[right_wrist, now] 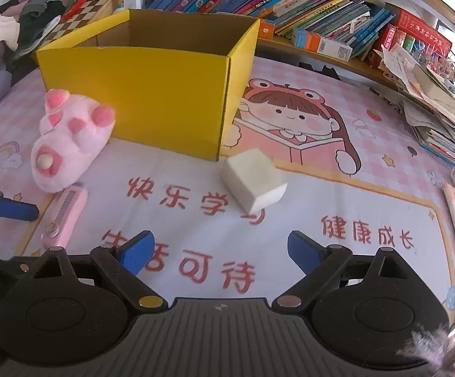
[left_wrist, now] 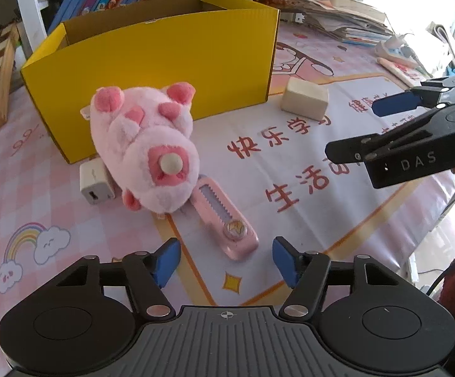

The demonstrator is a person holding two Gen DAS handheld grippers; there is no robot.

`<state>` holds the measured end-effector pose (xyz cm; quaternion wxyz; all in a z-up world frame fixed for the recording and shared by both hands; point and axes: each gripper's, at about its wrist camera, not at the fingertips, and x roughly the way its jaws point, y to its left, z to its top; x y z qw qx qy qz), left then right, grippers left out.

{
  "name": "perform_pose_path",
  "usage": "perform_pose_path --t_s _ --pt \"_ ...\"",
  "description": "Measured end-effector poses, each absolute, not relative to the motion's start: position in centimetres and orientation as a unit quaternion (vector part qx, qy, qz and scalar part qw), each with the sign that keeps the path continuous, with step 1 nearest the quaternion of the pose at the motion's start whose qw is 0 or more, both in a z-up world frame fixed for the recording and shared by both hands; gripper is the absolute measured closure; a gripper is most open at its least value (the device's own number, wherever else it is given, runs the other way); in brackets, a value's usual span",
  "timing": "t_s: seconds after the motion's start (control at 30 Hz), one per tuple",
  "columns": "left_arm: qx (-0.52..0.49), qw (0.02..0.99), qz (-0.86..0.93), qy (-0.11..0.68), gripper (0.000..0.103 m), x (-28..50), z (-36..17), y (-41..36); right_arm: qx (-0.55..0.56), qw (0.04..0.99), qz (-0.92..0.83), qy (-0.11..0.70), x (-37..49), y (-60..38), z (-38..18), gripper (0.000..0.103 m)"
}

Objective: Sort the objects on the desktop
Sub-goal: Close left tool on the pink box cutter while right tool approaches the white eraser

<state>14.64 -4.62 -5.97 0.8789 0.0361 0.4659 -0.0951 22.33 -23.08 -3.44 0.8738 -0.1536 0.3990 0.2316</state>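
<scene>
Pink utility knife (left_wrist: 225, 220) lies between left gripper's (left_wrist: 225, 259) apart jaws — untouched.

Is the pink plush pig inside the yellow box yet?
No. The plush pig lies on the mat outside the yellow box, against its front wall.

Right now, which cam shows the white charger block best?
Left wrist view: the white charger block sits in plain sight beside the pink plush pig, its port face toward the camera. In the right wrist view the charger cannot be seen; the pig blocks that spot.
</scene>
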Motion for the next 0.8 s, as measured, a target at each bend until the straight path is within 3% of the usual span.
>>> perform_pose_path --t_s 0.23,0.37,0.8 --pt "0.029 0.884 -0.071 0.461 0.054 15.7 -6.0 -4.7 -0.151 0.875 0.234 0.397 24.6 -23.4 -3.6 0.010" --pt "0.028 0.887 -0.059 0.457 0.080 16.2 -5.9 -4.4 -0.148 0.875 0.235 0.397 26.0 -23.4 -3.7 0.010" --pt "0.013 0.882 -0.088 0.463 0.080 15.7 -5.3 -4.5 -0.150 0.863 0.255 0.410 29.1 -21.4 -4.6 0.012"
